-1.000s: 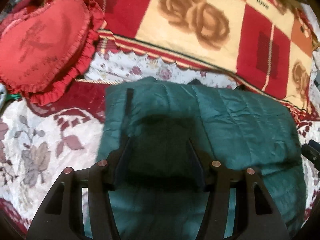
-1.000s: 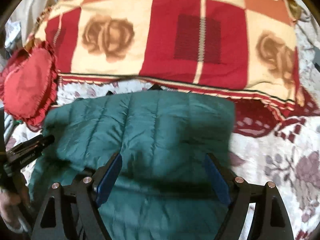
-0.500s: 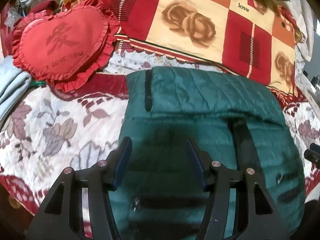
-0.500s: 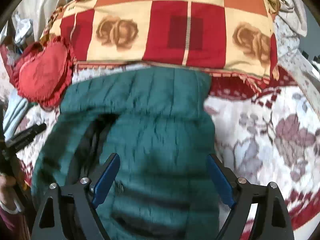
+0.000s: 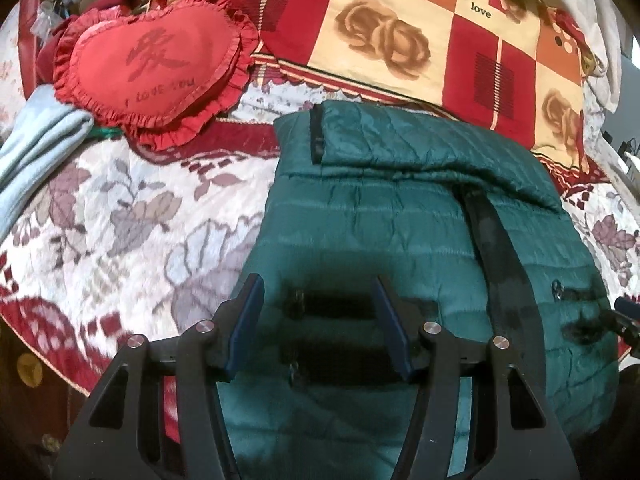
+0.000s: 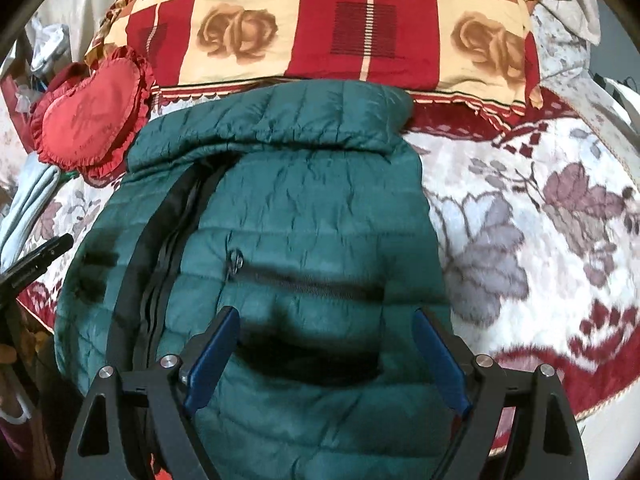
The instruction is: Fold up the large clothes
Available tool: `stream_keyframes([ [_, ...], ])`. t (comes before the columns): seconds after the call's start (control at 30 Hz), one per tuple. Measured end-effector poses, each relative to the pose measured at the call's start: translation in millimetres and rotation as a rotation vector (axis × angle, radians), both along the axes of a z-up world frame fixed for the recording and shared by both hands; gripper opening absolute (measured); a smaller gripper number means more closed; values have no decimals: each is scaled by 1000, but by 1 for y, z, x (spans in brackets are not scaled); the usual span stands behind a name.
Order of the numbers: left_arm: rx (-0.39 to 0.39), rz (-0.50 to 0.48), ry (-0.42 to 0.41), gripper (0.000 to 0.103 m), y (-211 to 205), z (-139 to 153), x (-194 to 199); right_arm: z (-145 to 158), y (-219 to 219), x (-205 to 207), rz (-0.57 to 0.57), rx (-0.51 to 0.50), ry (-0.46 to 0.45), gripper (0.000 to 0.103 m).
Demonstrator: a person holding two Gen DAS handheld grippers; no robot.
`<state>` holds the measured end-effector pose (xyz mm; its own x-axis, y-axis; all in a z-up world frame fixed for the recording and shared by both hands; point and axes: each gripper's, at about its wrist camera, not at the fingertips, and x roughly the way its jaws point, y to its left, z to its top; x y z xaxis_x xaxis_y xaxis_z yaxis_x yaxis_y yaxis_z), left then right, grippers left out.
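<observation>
A dark green quilted jacket [image 5: 400, 216] lies front up on the flowered bed cover, its far part folded over towards me and its black zipper running down the middle. My left gripper [image 5: 318, 292] hovers open over the jacket's near left part, above a pocket zipper, with nothing between its blue pads. In the right wrist view the same jacket [image 6: 304, 208] fills the centre. My right gripper [image 6: 326, 324] stands wide open over its near right part, just below the pocket zipper, holding nothing.
A red heart cushion [image 5: 156, 68] and a pale blue cloth [image 5: 36, 144] lie to the left. A red and cream rose blanket [image 5: 392, 32] lies beyond the jacket. The flowered bed cover [image 6: 540, 232] spreads to the right, its edge close by.
Both grippers have drawn back towards the near edge of the bed, so more of the jacket shows. Its far part now lies folded over, and the front zipper and pockets have come into view.
</observation>
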<state>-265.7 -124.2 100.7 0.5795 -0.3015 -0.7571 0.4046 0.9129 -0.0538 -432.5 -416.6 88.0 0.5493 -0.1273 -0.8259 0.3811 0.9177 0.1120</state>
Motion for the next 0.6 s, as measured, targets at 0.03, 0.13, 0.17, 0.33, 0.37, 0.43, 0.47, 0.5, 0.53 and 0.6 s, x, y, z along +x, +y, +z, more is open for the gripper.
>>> stream_keyframes([
  [0.03, -3, 3, 2, 56, 1, -1, -2, 0, 4, -3, 1, -6, 1, 86],
  [0.13, -7, 4, 1, 56, 5, -3, -11, -1, 12, -10, 9, -19, 2, 86],
  [0.17, -3, 6, -3, 56, 6, -3, -14, -1, 14, -12, 12, -17, 3, 86],
  [0.33, 10, 16, 0, 56, 14, -9, -25, -5, 24, -20, 26, -8, 15, 86],
  [0.37, 9, 18, 7, 56, 16, -11, -27, -5, 26, -23, 30, -6, 15, 86],
  [0.43, 3, 21, 24, 56, 22, -15, -31, -7, 30, -27, 32, -2, 16, 86],
  [0.47, 0, 21, 33, 56, 26, -16, -34, -7, 31, -31, 34, 0, 17, 86],
  [0.5, -2, 21, 43, 56, 30, -18, -35, -8, 33, -35, 36, 2, 20, 86],
  [0.53, -4, 21, 52, 56, 33, -20, -36, -9, 33, -38, 36, 3, 24, 86],
  [0.6, -19, 20, 82, 56, 43, -25, -38, -11, 33, -44, 33, 4, 36, 88],
])
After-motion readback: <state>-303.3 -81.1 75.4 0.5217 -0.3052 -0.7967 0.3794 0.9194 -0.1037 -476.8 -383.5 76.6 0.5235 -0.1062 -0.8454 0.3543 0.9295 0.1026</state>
